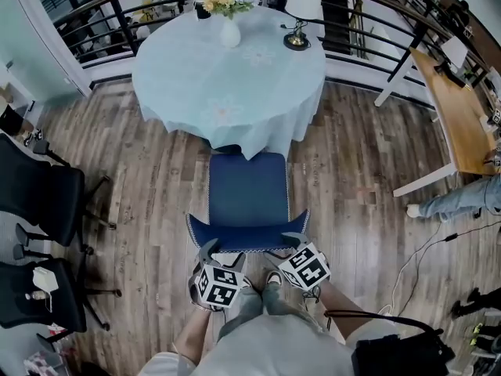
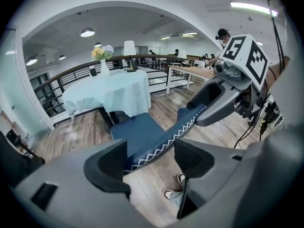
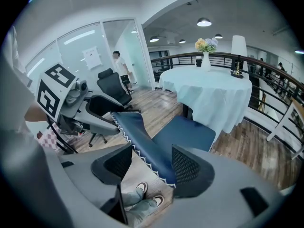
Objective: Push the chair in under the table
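A blue chair [image 1: 247, 188] faces the round table [image 1: 188, 73] with its pale blue cloth; the front of the seat sits just under the cloth's edge. Its backrest [image 1: 246, 239], trimmed with white zigzag stitching, is nearest me. My left gripper [image 1: 209, 250] is at the backrest's left top corner and my right gripper [image 1: 294, 241] at its right top corner. In the left gripper view the left gripper [image 2: 151, 159] stands open, the backrest's edge [image 2: 156, 148] running through the gap. The right gripper [image 3: 152, 164] is likewise open around the backrest [image 3: 142, 141].
A vase of flowers [image 1: 229, 28] and a lamp [image 1: 300, 10] stand on the table. Black office chairs [image 1: 39, 198] are at the left, a wooden desk [image 1: 458, 108] and a person's leg [image 1: 458, 200] at the right. A railing [image 1: 109, 22] runs behind; cables [image 1: 423, 249] lie right.
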`<state>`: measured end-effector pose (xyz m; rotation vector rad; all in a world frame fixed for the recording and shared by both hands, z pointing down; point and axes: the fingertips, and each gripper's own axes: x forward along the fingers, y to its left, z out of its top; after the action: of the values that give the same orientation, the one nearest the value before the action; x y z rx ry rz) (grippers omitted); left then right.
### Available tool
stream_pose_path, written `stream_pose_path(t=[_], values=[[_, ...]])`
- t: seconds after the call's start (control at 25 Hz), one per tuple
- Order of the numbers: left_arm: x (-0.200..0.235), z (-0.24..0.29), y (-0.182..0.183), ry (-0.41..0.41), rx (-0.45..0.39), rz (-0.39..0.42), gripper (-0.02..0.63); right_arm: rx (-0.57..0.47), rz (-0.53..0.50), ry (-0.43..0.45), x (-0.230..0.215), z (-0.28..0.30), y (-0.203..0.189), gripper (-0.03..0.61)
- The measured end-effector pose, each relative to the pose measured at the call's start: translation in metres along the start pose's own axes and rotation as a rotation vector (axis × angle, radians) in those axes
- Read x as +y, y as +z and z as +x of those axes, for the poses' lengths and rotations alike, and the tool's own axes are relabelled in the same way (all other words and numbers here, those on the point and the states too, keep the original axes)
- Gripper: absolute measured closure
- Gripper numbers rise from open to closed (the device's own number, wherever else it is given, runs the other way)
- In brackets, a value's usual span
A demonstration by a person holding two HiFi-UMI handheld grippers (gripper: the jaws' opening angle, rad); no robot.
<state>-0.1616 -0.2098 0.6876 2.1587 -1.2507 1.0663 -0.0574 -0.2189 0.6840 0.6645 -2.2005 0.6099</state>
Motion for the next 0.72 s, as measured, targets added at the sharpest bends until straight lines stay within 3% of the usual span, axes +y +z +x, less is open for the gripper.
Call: stream_pose_path(t=[0.72], values=[[0.024,0.035,0.041,-0.004,-0.004,-0.020,0.307,0.011,-0.039,0.005,-0.049,0.014,0.034,0.311]])
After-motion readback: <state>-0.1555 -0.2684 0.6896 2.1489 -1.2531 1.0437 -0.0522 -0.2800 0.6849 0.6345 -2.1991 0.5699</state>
